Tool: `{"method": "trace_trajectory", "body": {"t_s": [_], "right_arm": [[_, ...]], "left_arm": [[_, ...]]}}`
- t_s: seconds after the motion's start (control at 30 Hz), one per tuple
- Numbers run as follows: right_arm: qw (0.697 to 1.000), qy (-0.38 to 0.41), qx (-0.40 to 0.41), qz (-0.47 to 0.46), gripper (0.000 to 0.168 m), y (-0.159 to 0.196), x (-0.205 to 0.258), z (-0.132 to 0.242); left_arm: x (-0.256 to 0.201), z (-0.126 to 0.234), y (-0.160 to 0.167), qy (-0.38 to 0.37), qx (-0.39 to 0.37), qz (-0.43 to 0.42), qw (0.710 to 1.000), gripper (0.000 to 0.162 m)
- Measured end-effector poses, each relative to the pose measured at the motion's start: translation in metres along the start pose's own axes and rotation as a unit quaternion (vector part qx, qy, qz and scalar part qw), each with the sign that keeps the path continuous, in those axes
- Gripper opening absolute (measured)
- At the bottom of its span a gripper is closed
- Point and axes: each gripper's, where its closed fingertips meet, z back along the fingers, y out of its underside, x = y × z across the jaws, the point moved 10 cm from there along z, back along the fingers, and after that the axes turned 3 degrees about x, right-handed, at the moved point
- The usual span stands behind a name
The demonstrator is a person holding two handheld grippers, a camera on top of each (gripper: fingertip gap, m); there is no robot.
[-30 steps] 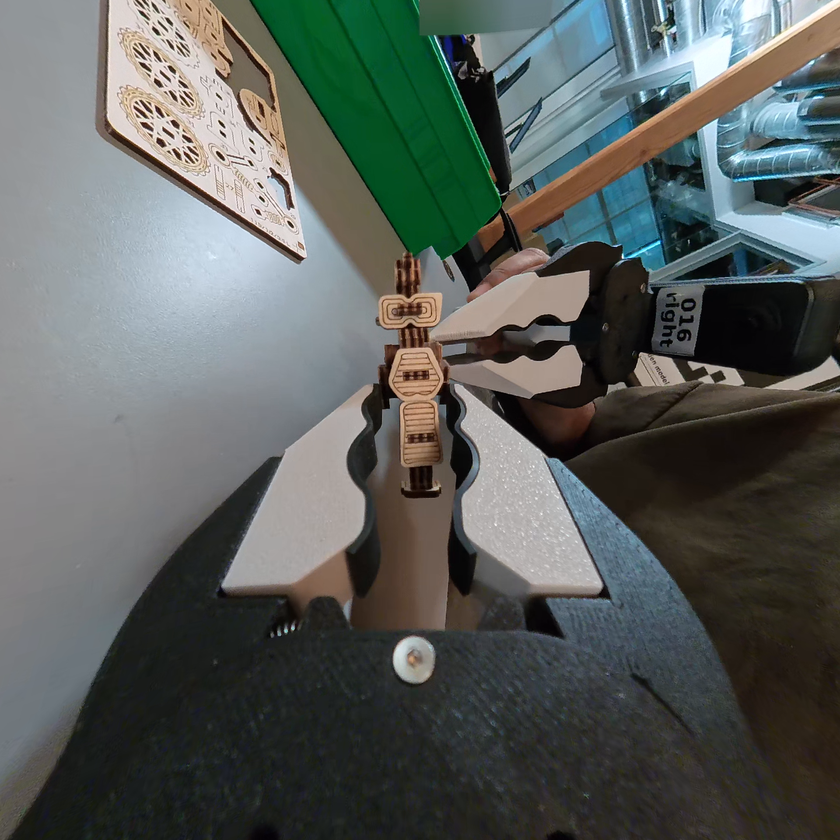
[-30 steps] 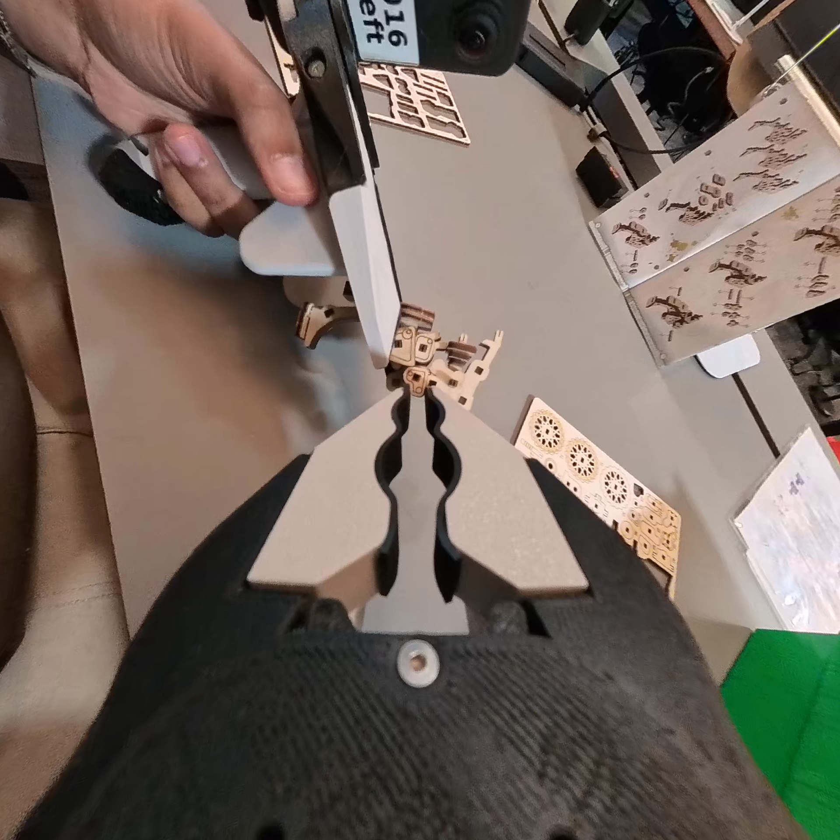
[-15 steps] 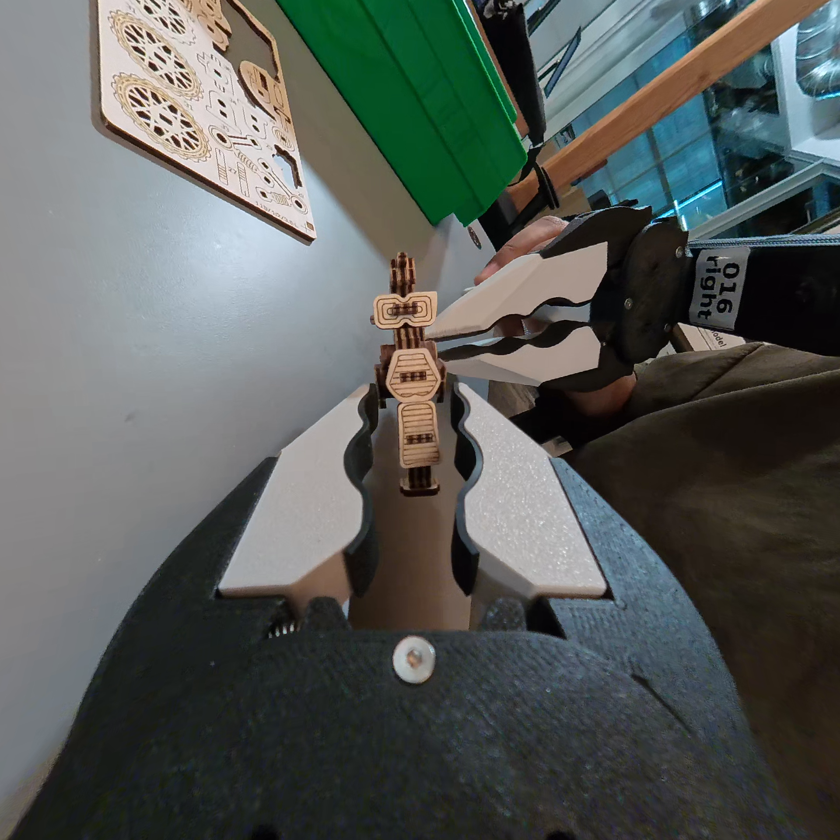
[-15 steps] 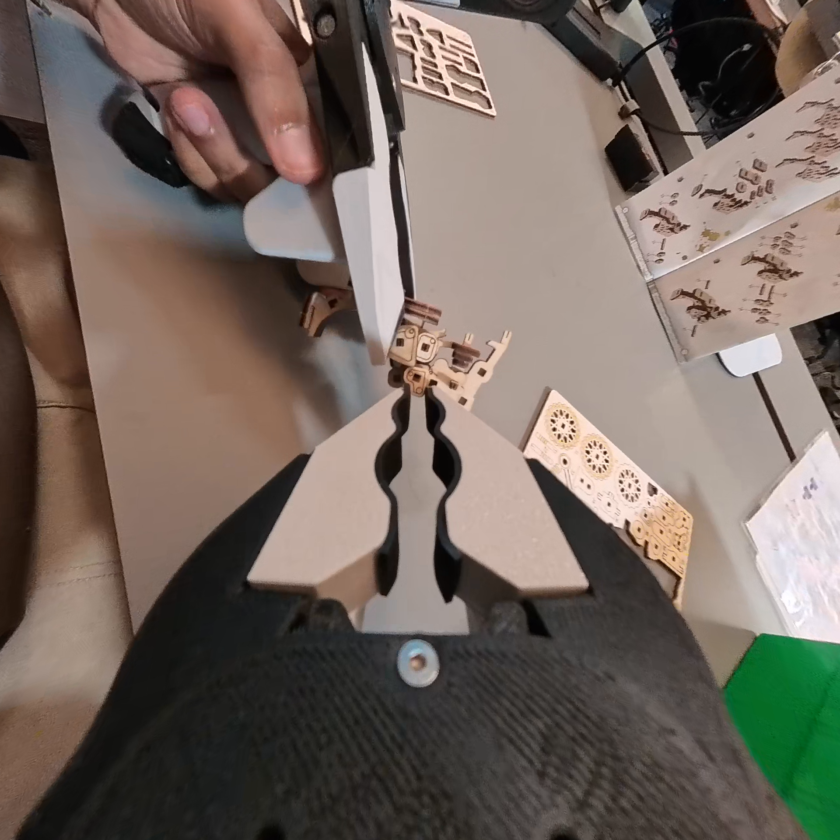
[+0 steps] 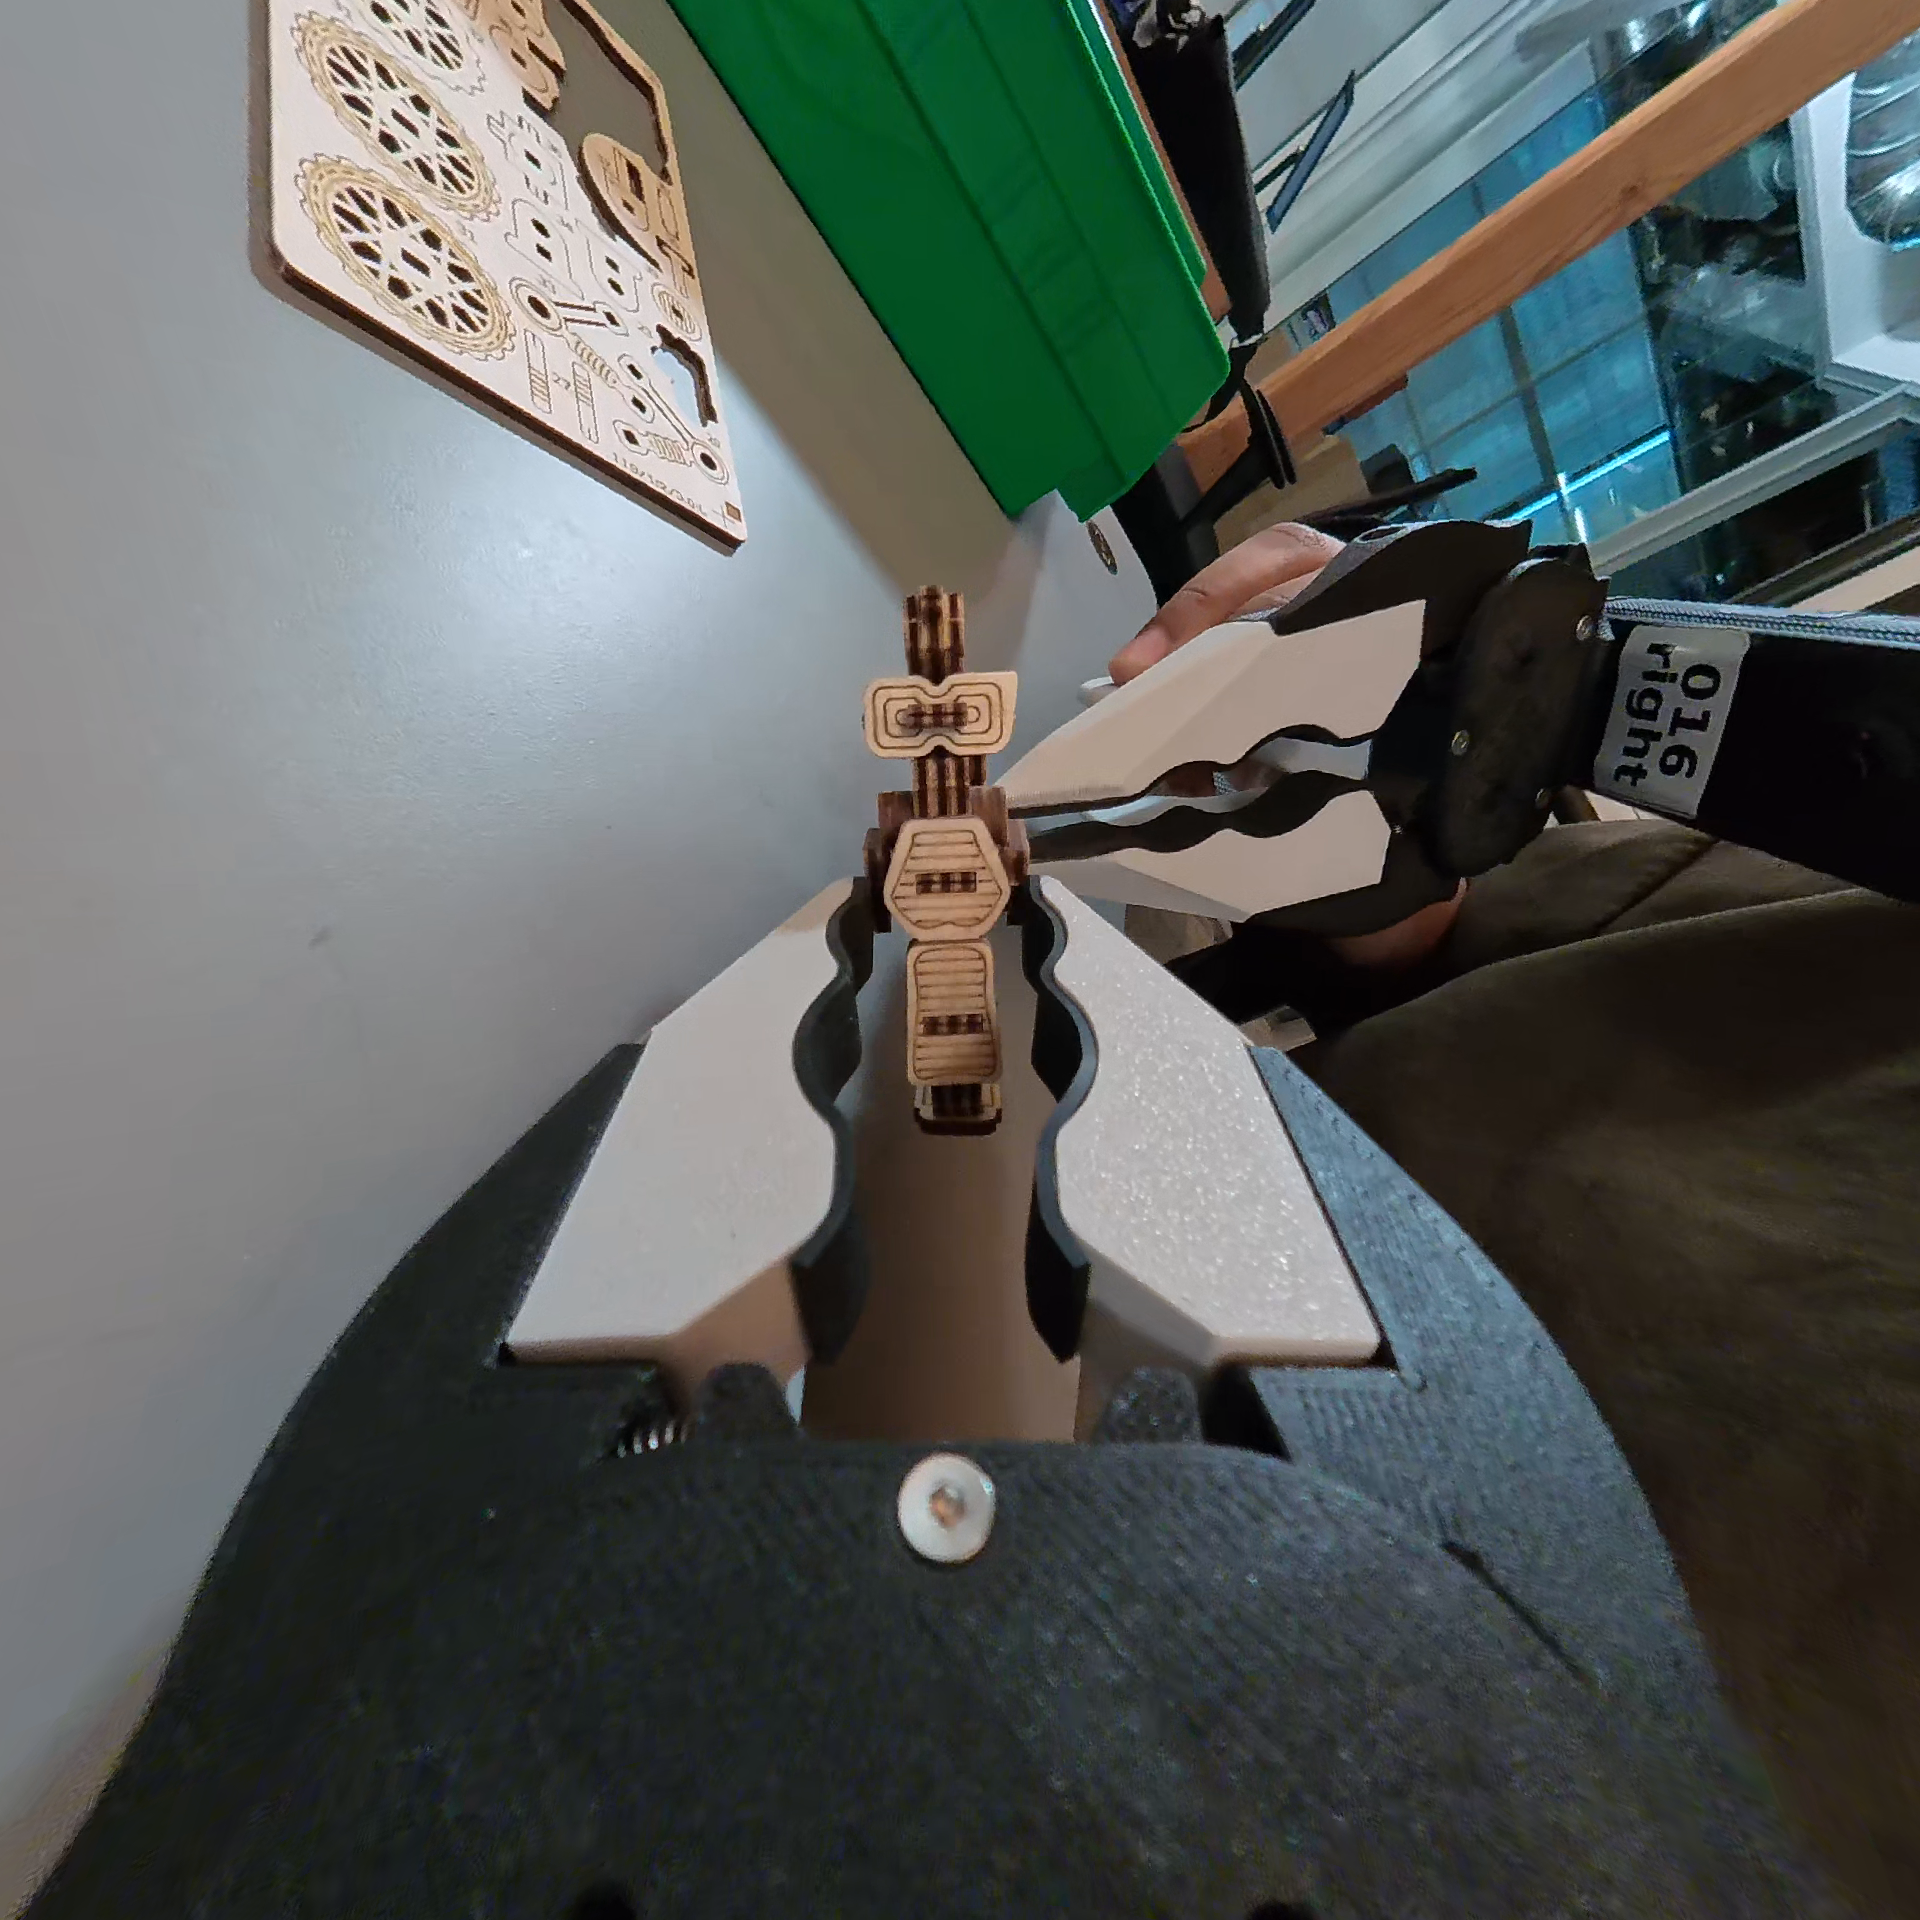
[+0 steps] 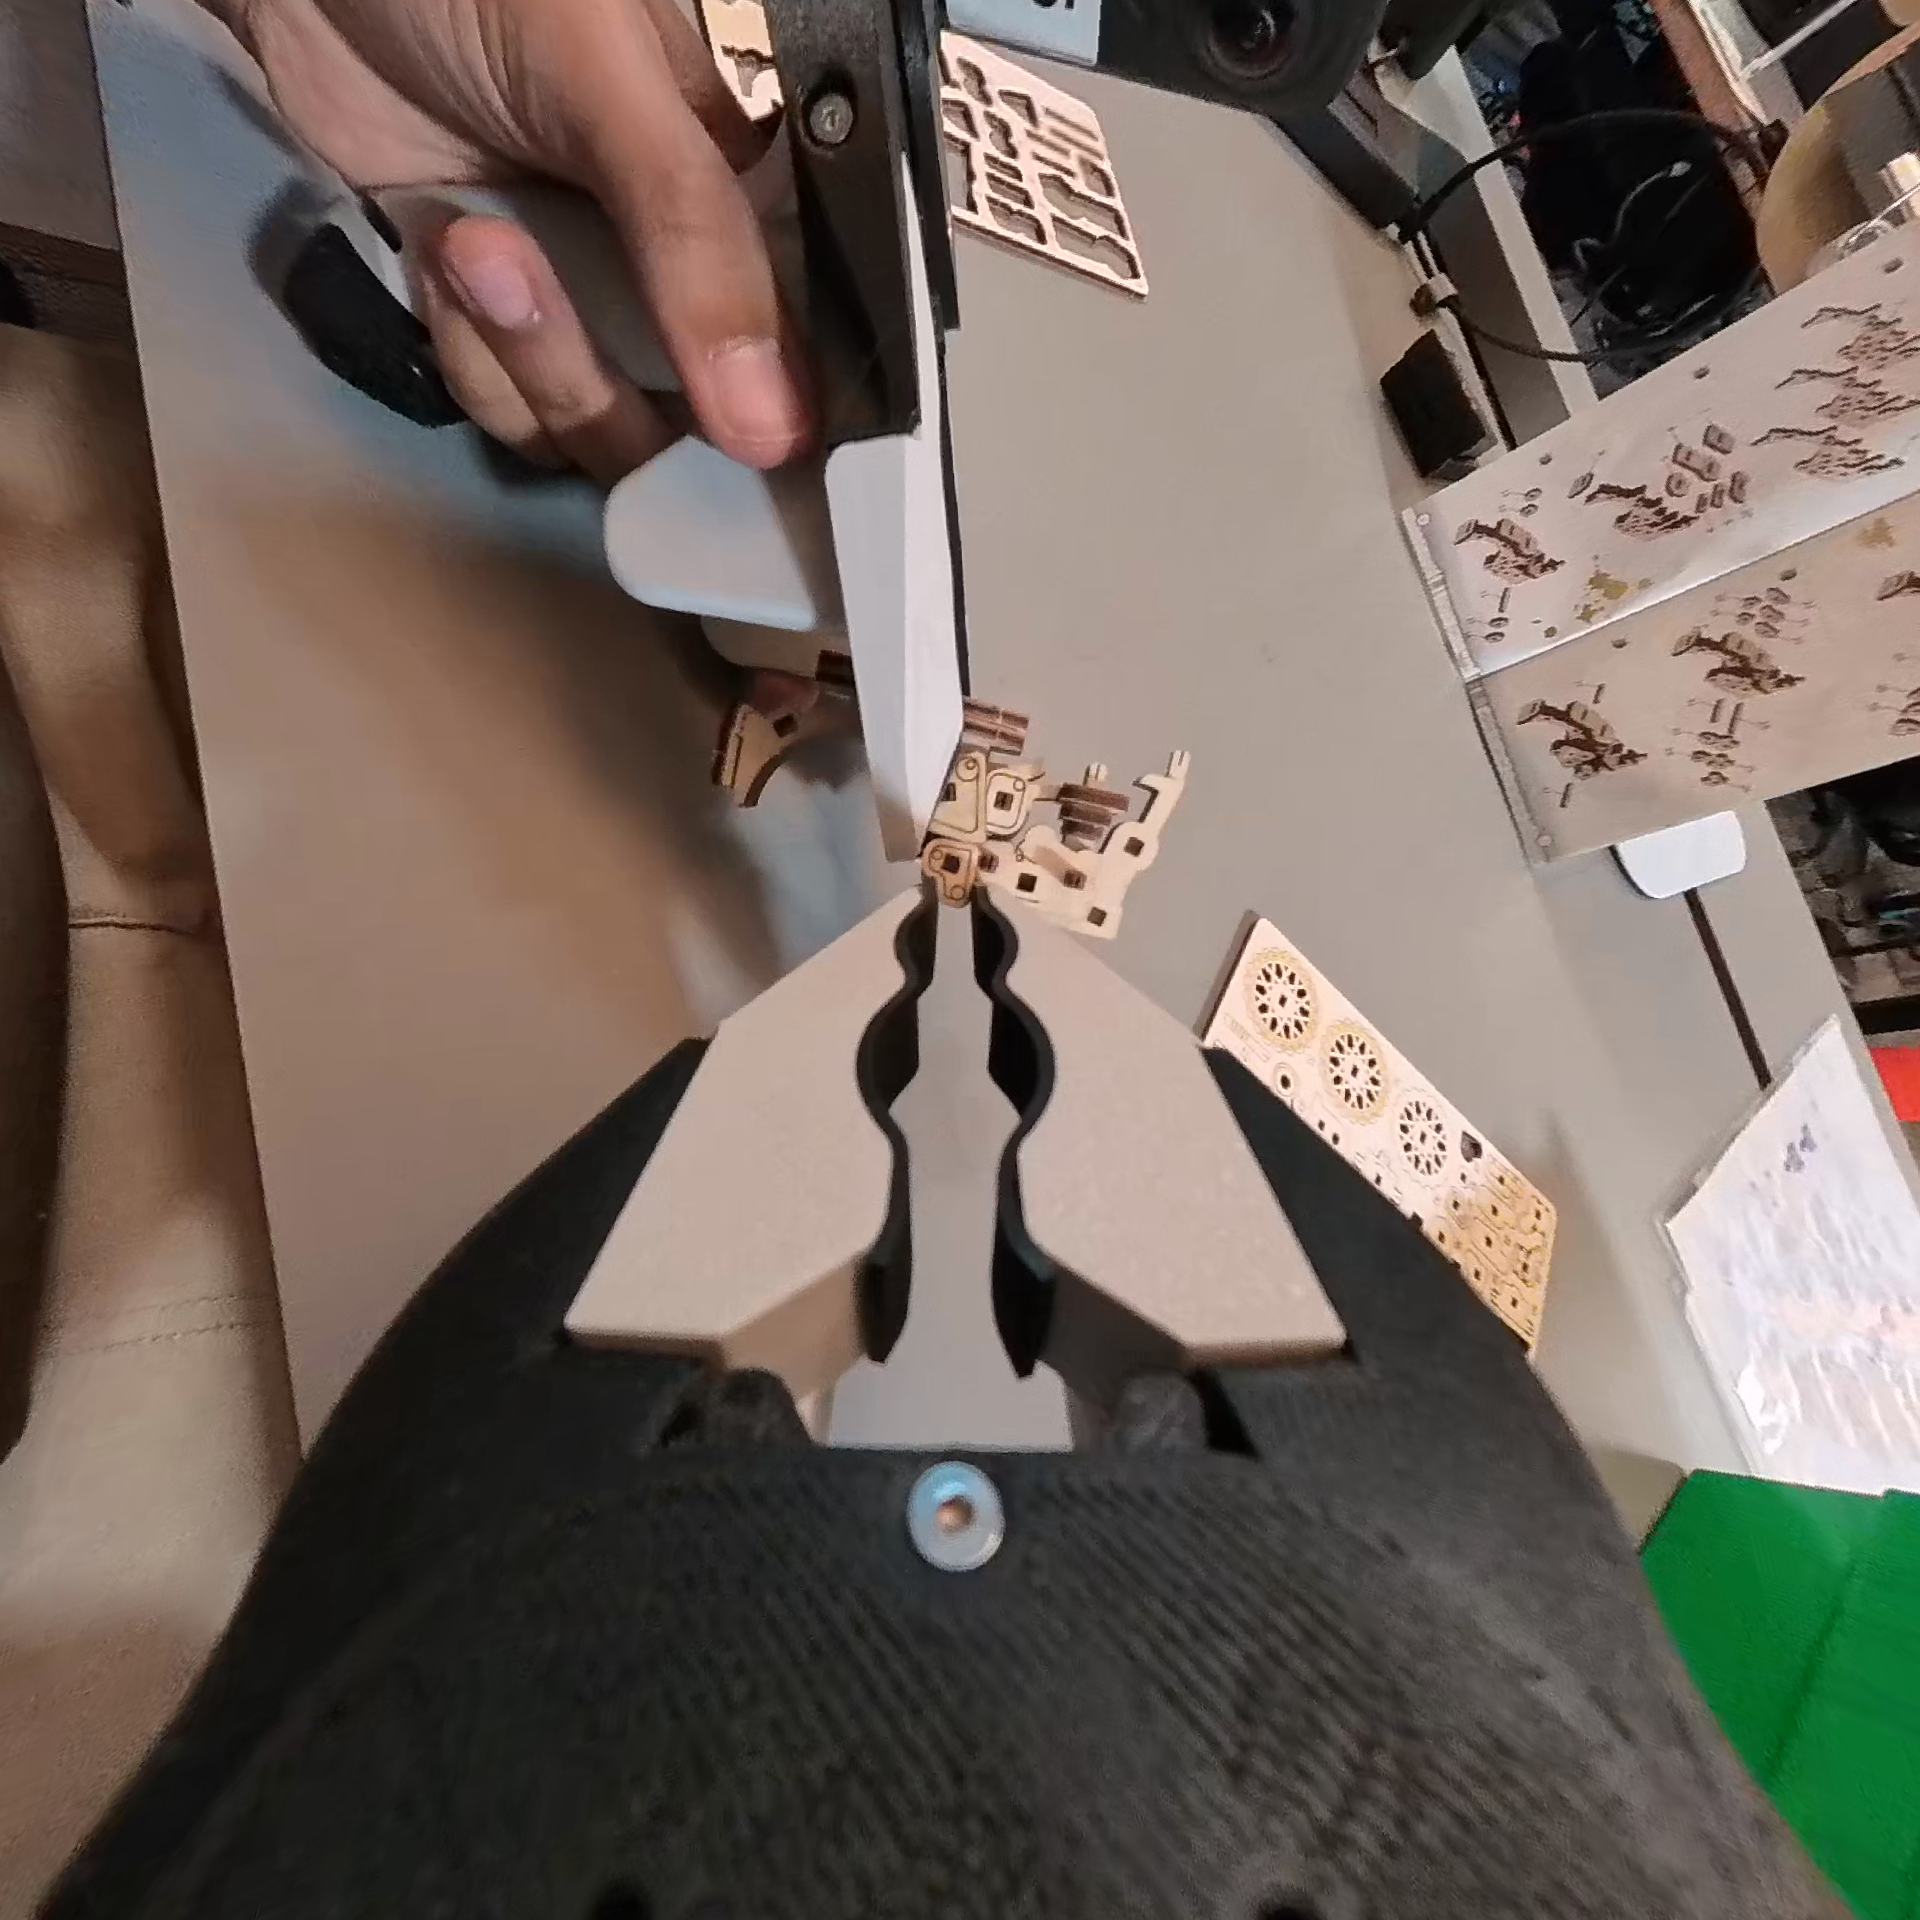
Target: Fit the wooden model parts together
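Left gripper (image 5: pixel 943 914) clamped on wooden model assembly (image 5: pixel 943 883), held above grey table (image 5: pixel 312 831); right gripper (image 6: pixel 954 902) pinched on small wooden link piece (image 6: pixel 951 864) touching assembly's side.

My left claw (image 5: pixel 943 914) closed around wooden model (image 5: pixel 943 883), held above table (image 5: pixel 312 831). My right claw (image 6: pixel 948 902) comes in from model's right side, tips nipped on small wooden piece (image 6: pixel 951 868) touching model. In right wrist view: loose wooden part (image 6: pixel 753 753) on table behind left claw; parts sheet (image 6: pixel 1382 1122) on table right of model; second parts sheet (image 6: pixel 1049 197) farther off; instruction pages (image 6: pixel 1683 623) far right. Bin (image 5: pixel 997 229) beyond parts sheet in left wrist view.
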Motion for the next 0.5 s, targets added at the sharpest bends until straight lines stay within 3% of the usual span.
{"method": "trace_trajectory", "body": {"t_s": [0.5], "right_arm": [[0.993, -0.017, -0.041, -0.107, 0.005, 0.01, -0.018, 0.003]], "left_arm": [[0.01, 0.016, -0.008, 0.091, -0.064, 0.085, 0.99, 0.027]]}}
